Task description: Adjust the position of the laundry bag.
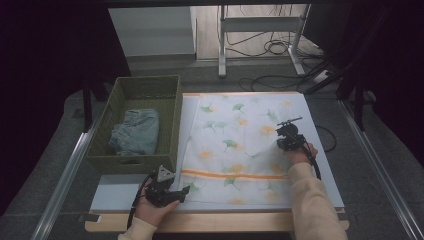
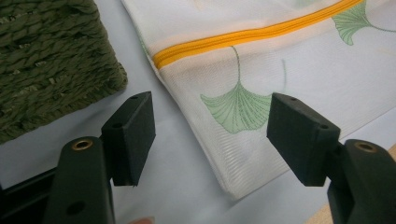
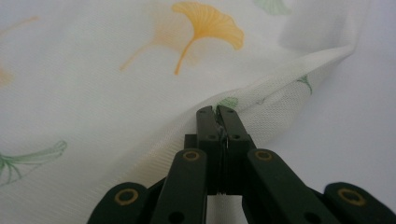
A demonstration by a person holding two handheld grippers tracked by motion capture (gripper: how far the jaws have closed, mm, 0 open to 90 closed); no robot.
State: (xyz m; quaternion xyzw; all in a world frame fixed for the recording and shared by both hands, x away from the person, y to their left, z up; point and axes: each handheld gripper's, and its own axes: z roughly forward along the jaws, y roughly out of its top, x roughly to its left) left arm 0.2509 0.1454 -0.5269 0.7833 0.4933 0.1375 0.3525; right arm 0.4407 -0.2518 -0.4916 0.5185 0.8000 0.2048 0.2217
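White mesh laundry bag (image 1: pixel 240 145) fills the tabletop's (image 1: pixel 120 192) right side; right gripper (image 3: pixel 217 112) pinches its edge, left gripper (image 2: pixel 210 135) gapes wide; green basket (image 1: pixel 165 85) holds jeans (image 1: pixel 136 131).

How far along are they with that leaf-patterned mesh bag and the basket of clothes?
Early, it seems. Done: the mesh bag lies flat on the table, zipper apparently closed. In hand: the right tongs pinch the bag's edge, lifting a fold; the left tongs hover open at its near corner. Probably left: the folded jeans sit in the basket, not bagged.
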